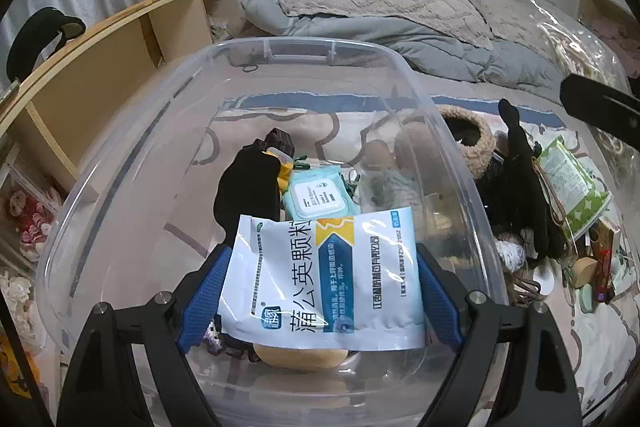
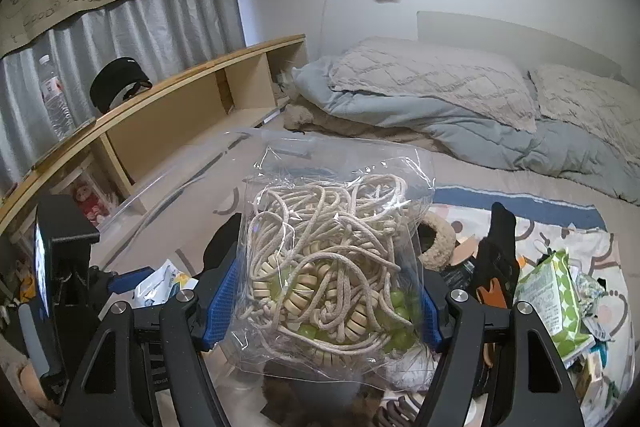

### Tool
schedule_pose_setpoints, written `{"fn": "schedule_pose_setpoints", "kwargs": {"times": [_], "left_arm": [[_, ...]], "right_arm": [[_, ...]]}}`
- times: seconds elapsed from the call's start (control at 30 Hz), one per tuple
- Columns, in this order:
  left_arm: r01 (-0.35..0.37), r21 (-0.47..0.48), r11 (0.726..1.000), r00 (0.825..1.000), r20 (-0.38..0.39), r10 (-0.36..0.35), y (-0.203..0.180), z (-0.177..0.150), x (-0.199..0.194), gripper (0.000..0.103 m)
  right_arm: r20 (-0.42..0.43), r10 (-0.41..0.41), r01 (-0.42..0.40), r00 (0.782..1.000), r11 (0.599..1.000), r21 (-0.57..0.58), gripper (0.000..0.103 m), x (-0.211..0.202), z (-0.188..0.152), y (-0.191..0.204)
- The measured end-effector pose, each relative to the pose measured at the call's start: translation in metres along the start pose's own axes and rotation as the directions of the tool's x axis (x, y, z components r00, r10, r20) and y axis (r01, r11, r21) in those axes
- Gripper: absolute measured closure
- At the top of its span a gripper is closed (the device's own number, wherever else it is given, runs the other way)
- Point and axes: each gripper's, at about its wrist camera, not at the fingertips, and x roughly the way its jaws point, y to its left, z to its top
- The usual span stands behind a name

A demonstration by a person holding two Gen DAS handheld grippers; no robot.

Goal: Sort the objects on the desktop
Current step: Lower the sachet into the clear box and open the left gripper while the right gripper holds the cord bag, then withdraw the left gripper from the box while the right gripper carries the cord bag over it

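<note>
Both grippers loaded above the clear bin

Left gripper [image 1: 322, 301] clamping white sachet [image 1: 324, 277] over clear bin [image 1: 120, 163], wipes pack [image 1: 318, 197] at 12 o'clock inside; right gripper [image 2: 326, 307] clamping rope bag [image 2: 332, 247].

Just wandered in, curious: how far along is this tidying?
Partly done. The clear plastic bin already holds a wet-wipes pack and dark items. In hand: the left gripper grips a medicine sachet over the bin; the right gripper holds a bag of cord and beads. Left: a green packet and clutter outside.
</note>
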Motion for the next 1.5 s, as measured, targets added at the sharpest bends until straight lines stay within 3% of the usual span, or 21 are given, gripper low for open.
{"fn": "schedule_pose_setpoints", "kwargs": {"times": [0.37,0.6,1.5], "left_arm": [[0.003,0.012,1.000,1.000,-0.027,-0.003,0.001,-0.002,0.008,0.015],[0.034,-0.001,0.999,0.999,-0.036,-0.034,0.003,-0.007,0.008,0.005],[0.037,0.019,0.999,0.999,0.020,-0.038,0.003,-0.012,-0.011,0.004]], "right_arm": [[-0.002,0.001,-0.001,1.000,1.000,0.000,0.030,-0.002,0.000,0.002],[-0.003,-0.005,0.005,1.000,1.000,-0.003,0.030,-0.003,-0.001,0.004],[-0.028,-0.006,0.006,1.000,1.000,0.000,0.030,0.006,-0.004,0.012]]}}
